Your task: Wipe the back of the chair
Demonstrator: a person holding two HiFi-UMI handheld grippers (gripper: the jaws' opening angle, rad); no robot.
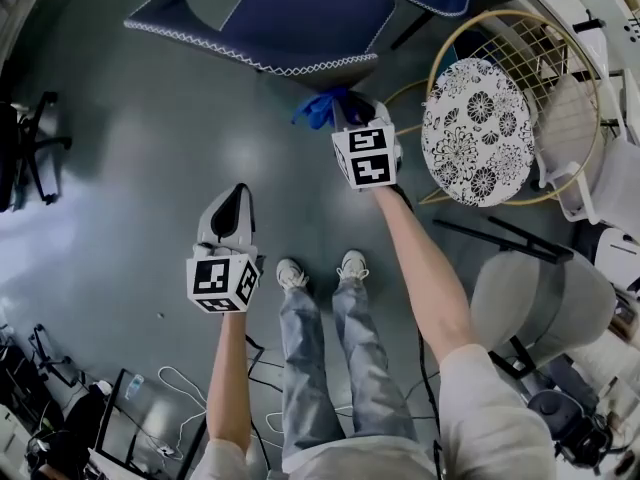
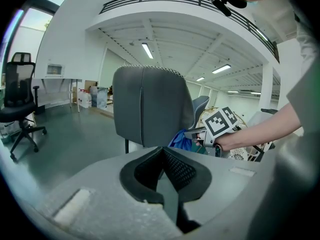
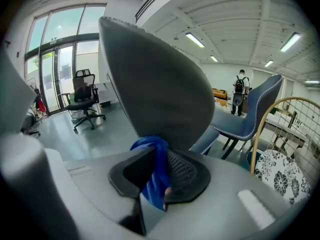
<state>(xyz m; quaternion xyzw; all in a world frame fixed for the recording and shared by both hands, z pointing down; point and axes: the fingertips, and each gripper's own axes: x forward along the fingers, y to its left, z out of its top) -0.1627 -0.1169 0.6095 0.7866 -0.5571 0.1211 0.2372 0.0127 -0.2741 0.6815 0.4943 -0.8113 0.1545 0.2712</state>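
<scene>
The wiping step seemed in hand: the right hand-held gripper [image 3: 156,158] pinched a blue cloth [image 3: 155,184] at the chair back [image 3: 160,84], which next called for a sweep across it, while the left hand-held gripper [image 2: 162,158] hung near, pressed together and empty.

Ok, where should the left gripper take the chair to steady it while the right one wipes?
Probably the stitched top edge of the backrest, left half, coming down from above with the left gripper. The panel stands upright and thin there, while the right gripper holds the blue cloth at its lower right.

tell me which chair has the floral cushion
The round gold wire chair at the head view's right; the other chairs are plain blue, grey or black, with no patterned cushion.
</scene>
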